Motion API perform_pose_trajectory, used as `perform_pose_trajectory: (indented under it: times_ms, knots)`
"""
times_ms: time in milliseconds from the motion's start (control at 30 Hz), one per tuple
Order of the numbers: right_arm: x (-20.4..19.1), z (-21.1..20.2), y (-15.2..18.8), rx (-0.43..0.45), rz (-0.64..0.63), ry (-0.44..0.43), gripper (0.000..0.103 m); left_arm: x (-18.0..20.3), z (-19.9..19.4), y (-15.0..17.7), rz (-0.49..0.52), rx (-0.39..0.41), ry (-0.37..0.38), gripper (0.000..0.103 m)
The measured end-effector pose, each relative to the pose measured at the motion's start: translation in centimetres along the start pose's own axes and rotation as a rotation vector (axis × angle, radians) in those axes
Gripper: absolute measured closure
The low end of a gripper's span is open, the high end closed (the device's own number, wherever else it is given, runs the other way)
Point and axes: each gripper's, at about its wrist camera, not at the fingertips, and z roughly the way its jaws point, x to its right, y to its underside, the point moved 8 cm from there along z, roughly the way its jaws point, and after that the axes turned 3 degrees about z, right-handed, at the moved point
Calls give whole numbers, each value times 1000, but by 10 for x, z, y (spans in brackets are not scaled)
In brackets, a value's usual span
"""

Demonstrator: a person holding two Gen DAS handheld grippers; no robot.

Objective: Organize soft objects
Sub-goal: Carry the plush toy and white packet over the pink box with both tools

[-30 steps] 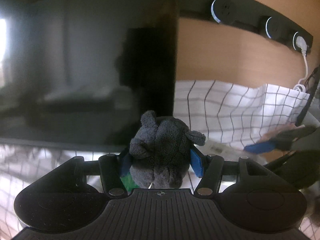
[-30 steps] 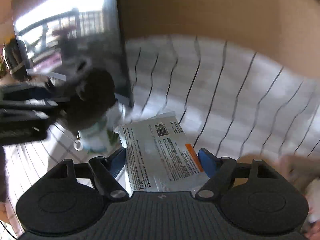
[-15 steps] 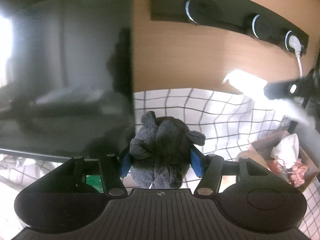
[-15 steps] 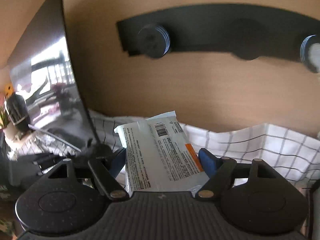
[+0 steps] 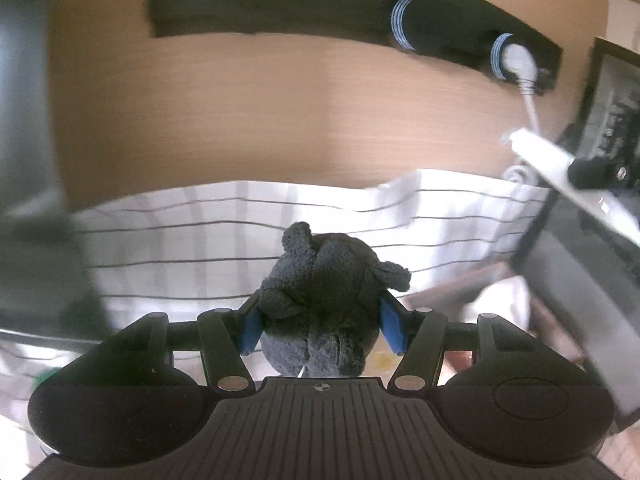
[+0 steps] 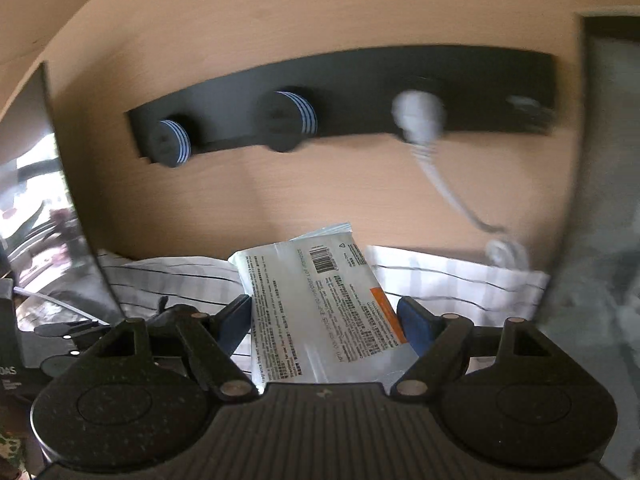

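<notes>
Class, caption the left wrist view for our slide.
Left gripper holds a grey plush toy above a checked cloth.

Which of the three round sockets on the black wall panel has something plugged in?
The rightmost socket: a white plug and cable hang from it; the other two are bare.

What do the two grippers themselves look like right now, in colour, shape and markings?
Both look alike. The left gripper and right gripper have a matte black ribbed body with a small round crosshair mark at its front edge, two rounded black lobes at the sides, black linkage bars with silver rivets, and blue fingers. No cables or sleeves show on either.
</notes>
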Motion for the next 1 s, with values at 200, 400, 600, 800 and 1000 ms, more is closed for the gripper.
perform_pose_trajectory:
  times_ms: [200, 400, 600, 800, 1000]
  knots:
    - [48, 0, 18, -14, 79, 66, 24, 54, 16, -12, -40, 5, 188, 39]
    - [88, 25, 59, -79, 136, 152, 24, 111, 53, -5, -196, -61, 441, 38]
    - [100, 39, 69, -98, 184, 132, 24, 148, 99, 41, -66, -188, 329, 38]
    - [92, 65, 83, -156, 218, 77, 24, 162, 102, 54, 56, -145, 288, 33]
    - [99, 91, 105, -231, 295, 56, 24, 166, 93, 66, 140, -141, 296, 30]
